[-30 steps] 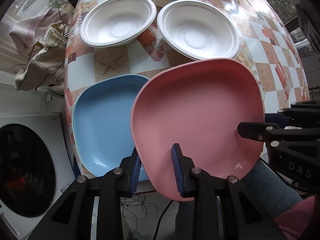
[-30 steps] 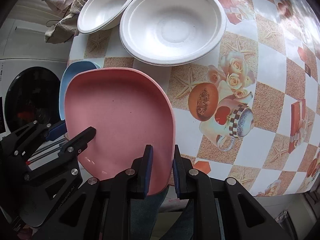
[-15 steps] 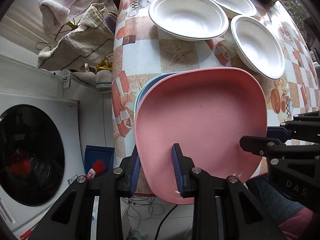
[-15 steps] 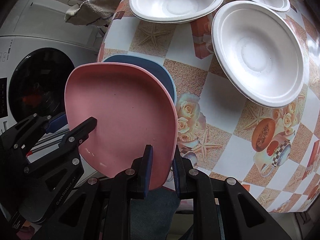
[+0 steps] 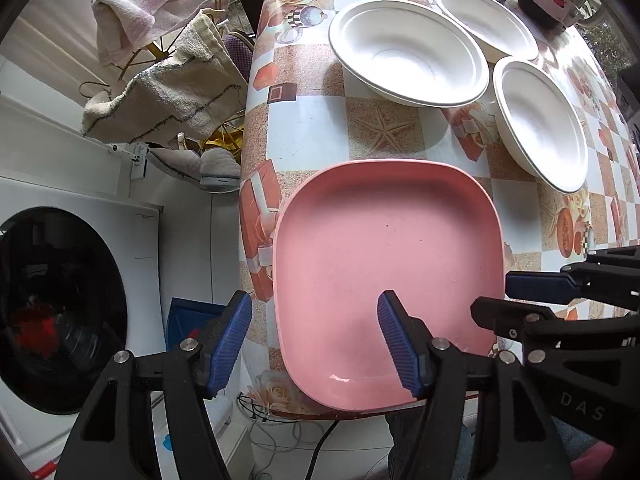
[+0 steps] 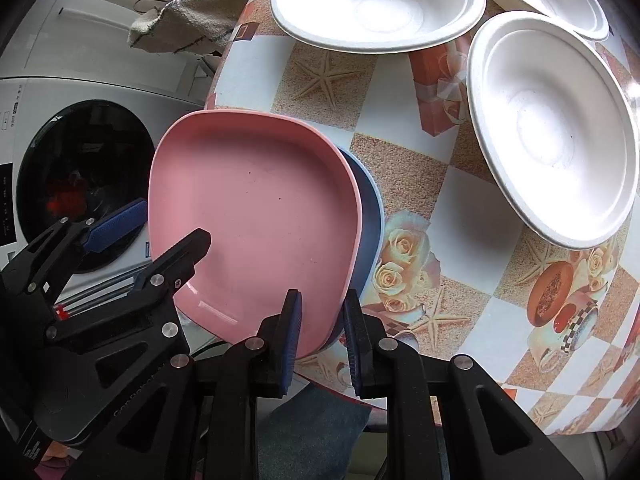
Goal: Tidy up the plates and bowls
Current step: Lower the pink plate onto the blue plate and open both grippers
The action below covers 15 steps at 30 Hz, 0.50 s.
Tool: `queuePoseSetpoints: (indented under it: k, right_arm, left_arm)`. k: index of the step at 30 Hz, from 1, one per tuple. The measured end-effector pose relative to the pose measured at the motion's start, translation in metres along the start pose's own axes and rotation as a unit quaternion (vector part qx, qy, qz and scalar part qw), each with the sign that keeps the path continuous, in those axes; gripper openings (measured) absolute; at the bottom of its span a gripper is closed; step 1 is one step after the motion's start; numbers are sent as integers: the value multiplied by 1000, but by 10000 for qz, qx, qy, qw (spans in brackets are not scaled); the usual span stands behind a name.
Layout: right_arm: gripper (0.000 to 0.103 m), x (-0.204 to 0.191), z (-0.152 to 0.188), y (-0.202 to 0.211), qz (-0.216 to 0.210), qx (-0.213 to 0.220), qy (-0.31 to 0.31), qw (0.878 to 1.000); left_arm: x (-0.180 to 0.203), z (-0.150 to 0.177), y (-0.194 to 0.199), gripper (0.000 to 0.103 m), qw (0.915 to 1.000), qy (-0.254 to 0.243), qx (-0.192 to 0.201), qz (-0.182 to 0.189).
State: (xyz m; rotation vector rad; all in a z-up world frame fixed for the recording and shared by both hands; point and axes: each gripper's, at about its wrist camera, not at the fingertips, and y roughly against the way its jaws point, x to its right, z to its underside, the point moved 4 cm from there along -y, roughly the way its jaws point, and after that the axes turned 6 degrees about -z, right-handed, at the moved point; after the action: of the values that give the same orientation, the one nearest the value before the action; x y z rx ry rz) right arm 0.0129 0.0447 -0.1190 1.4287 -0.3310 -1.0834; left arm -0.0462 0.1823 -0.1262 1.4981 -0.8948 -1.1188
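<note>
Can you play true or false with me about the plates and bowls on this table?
1. The pink plate lies on top of a blue plate. True.
2. Three white bowls sit on the table. True.
3. The bowls are stacked in one pile. False: they sit side by side.
4. The left tool is squeezing the pink plate. False: its jaws are opening, off the rim.
5. A cup stands on the pink plate. False: nothing is on it.
</note>
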Motion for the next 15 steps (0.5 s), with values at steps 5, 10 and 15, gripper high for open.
queuePoseSetpoints:
  k: [5, 10, 15]
  right_arm:
    - [91, 20, 7, 21, 118, 215, -5, 9997]
    - [91, 38, 25, 39, 192, 243, -145, 9994]
    - [91, 73, 37, 60, 186, 470, -816, 9954]
  left_arm:
    - [-2, 0, 1, 76, 9999, 22, -38, 119]
    - [6, -7, 12, 77, 9995, -88, 98, 272]
    - [29, -19, 27, 77, 9975, -314, 282, 559]
